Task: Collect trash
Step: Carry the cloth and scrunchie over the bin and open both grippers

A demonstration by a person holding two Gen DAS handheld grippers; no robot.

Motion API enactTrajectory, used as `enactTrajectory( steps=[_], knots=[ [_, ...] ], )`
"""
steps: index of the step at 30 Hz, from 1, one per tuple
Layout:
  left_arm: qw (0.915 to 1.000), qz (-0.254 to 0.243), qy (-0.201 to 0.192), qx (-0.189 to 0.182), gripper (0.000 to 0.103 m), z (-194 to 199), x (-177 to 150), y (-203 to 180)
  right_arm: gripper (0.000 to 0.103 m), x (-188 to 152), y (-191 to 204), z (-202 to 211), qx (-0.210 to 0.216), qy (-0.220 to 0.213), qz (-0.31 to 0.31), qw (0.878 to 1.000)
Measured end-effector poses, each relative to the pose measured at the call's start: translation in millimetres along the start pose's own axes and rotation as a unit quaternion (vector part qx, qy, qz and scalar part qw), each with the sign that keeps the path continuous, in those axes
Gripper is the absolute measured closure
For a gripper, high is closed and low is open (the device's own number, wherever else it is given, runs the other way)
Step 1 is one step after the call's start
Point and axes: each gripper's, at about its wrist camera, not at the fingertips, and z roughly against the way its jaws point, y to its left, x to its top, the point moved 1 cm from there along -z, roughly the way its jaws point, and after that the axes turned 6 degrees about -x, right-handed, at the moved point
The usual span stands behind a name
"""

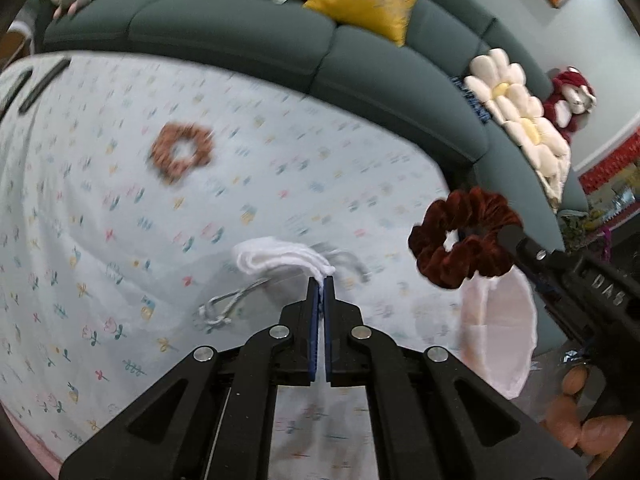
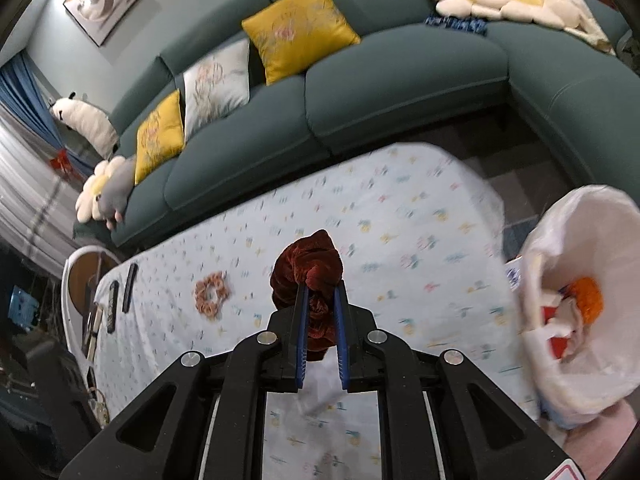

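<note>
My left gripper (image 1: 320, 280) is shut on the edge of a white folded piece (image 1: 276, 258), lifted above the flowered tablecloth (image 1: 120, 240). Thin grey loops (image 1: 224, 308) trail from it. In the right wrist view my right gripper (image 2: 320, 286) is shut on a dark red velvet scrunchie (image 2: 310, 276), held over the table. The left wrist view shows that scrunchie (image 1: 464, 236) and the right gripper (image 1: 502, 236) at the right. An orange-brown scrunchie (image 2: 210, 294) lies flat on the cloth, far left of both grippers. A white trash bag (image 2: 580, 280) gapes at the table's right end.
The bag holds an orange item (image 2: 588, 298) and paper scraps. Dark remotes (image 2: 129, 288) lie at the table's far left end. A green sofa (image 2: 400, 80) with yellow cushions (image 2: 298, 30) and flower pillows runs behind the table.
</note>
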Motion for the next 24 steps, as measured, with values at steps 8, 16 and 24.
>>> enactTrajectory(
  steps=[8, 16, 24],
  knots=[
    [0.9964, -0.076, -0.024, -0.03, 0.102, 21, 2, -84, 0.091, 5, -47, 51, -0.005, -0.041, -0.028, 0.999],
    [0.9852, -0.16, -0.021, -0.059, 0.102, 18, -18, -177, 0.091, -2, -118, 91, -0.021, -0.074, -0.072, 0.994],
    [0.9691, -0.235, 0.009, -0.076, 0.102, -7, -50, -256, 0.091, -12, -195, 125, -0.046, -0.101, -0.127, 0.986]
  ],
)
